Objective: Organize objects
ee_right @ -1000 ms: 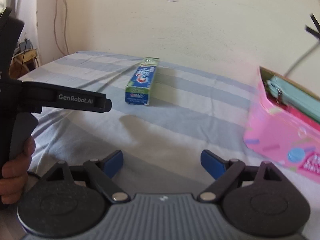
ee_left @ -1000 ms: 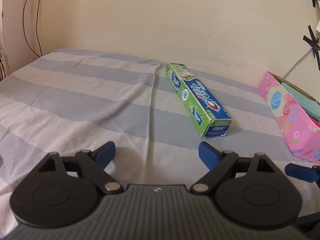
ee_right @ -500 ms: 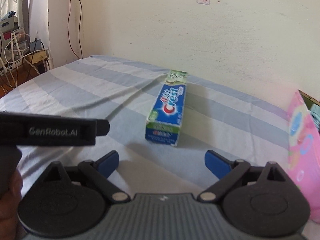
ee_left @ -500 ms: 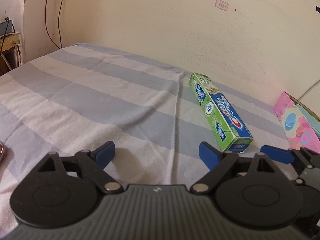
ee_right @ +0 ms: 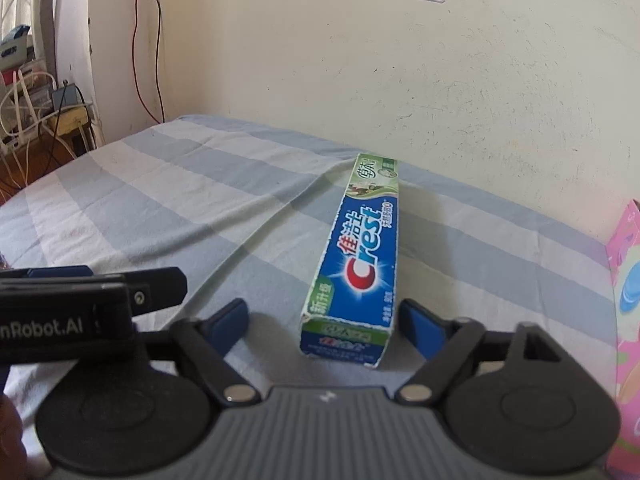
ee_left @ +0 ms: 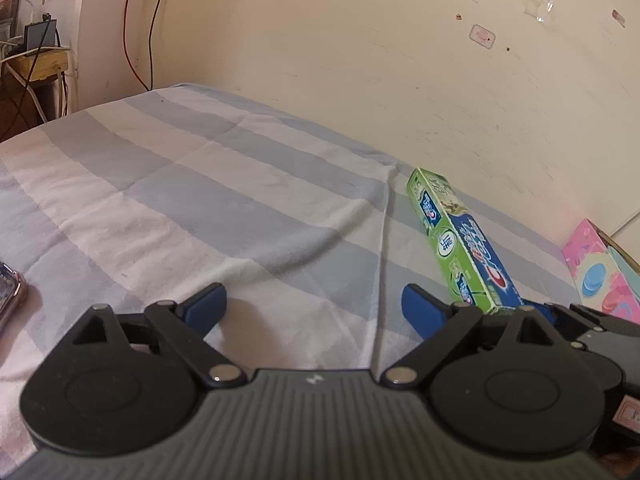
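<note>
A green and blue Crest toothpaste box [ee_right: 360, 264] lies on the striped bedsheet [ee_right: 160, 200], pointing toward the wall. My right gripper [ee_right: 324, 322] has the box's near end between its blue pads, and its jaws are closing. The right pad is almost at the box and the left pad stands clear of it. My left gripper [ee_left: 312, 306] hovers over bare sheet to the left of the box [ee_left: 460, 244], its jaws opening with nothing between them. Its black body [ee_right: 80, 308] shows at the left of the right wrist view.
A pink patterned box [ee_left: 600, 276] stands at the right, close to the wall, also seen as the pink box [ee_right: 624, 280]. A phone-like device [ee_left: 8, 292] lies at the sheet's left edge. Cables and a small stand [ee_right: 60, 112] sit beyond the bed's far left.
My right gripper has come forward to the toothpaste box, whose near end now lies between its narrowed jaws. The left view has swung left, so the box sits further right.
</note>
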A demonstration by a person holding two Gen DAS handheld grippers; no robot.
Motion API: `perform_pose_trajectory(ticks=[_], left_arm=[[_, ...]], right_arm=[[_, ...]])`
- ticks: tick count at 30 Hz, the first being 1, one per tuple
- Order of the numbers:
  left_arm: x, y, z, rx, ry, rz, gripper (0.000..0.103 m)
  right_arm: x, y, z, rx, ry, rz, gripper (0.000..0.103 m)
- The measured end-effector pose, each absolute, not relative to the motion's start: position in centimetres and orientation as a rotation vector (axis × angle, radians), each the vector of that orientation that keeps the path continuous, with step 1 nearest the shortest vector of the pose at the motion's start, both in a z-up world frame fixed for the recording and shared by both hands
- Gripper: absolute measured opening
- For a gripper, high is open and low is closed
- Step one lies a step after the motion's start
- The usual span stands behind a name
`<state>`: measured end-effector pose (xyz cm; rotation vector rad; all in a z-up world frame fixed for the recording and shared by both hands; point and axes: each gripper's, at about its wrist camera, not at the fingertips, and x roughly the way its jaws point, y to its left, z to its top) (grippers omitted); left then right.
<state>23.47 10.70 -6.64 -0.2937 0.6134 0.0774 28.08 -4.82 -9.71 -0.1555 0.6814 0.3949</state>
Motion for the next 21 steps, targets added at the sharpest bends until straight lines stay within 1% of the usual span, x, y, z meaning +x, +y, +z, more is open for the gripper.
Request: perform_pose_trajectory(ticks=[1, 3, 7, 12, 18, 21], left_arm=[[23.5, 10.7, -6.6, -0.293, 0.613, 0.079, 0.096], [23.5, 10.6, -6.7, -0.289, 0.613, 0.079, 0.097], [23.6, 10.6, -6.7, -0.278, 0.614, 0.079, 0.097], [23.5, 10.6, -6.7, -0.274, 0.613, 0.078, 0.097], [23.3, 10.4, -6.8, -0.263, 0.615, 0.076, 0.098], [23.1, 10.2, -6.8, -0.254, 0.617, 0.072, 0.099]], right_arm=[[28.0, -5.0, -9.7, -0.149, 0.674, 0.389, 0.057], [27.6, -5.3, -9.6, -0.146, 0.664, 0.375, 0.046], [25.8, -6.1, -9.5, -0.175, 0.645, 0.354, 0.044], [22.3, -8.5, -9.3, -0.182, 0.653, 0.369, 0.043], [15.9, -14.8, -8.5, -0.142, 0.708, 0.433, 0.042], [12.5, -18.8, -8.5, -0.138, 0.706, 0.344, 0.043]])
